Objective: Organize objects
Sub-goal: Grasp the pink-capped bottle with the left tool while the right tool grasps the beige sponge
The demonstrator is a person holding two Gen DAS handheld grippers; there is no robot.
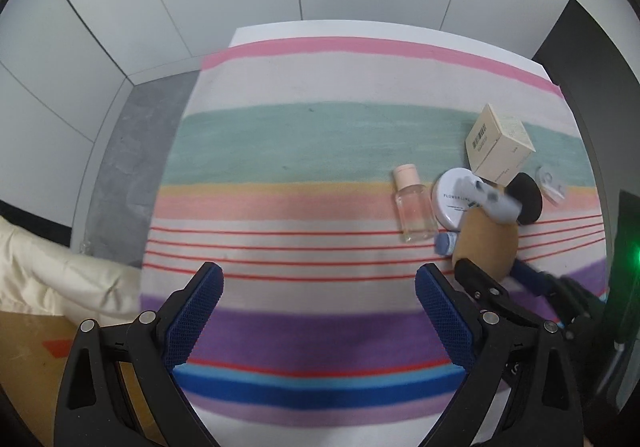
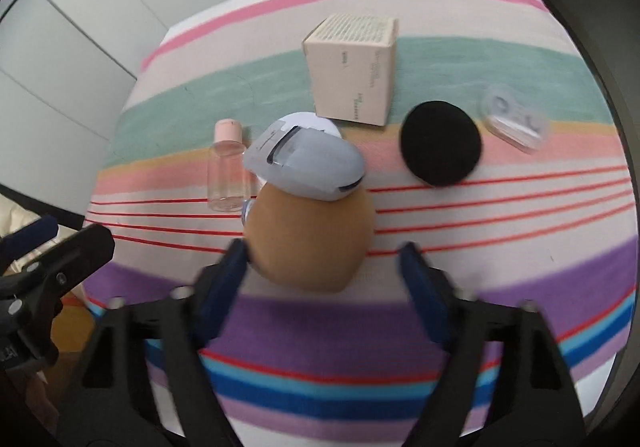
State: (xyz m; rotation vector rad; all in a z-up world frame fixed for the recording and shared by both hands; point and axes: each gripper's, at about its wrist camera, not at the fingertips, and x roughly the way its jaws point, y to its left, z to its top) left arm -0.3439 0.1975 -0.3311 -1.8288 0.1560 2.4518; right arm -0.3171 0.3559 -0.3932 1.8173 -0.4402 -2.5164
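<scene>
The right gripper [image 2: 324, 267] is open, its tips on each side of the tan egg-shaped sponge [image 2: 310, 239] near the middle of the striped cloth [image 2: 520, 255]. Squeeze softly and lift straight up; the grey-blue curler [image 2: 304, 163] leans on it. The left gripper [image 1: 320, 311] hangs open, empty.

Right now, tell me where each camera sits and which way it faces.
Left wrist: rides the left gripper, looking forward over the striped cloth; its own open fingers show, with the right gripper at right.
Right wrist: rides the right gripper, facing the tan egg-shaped object between its fingers; the left gripper shows at left.
Shared: clear bottle, cream box, black disc, tan object.
</scene>
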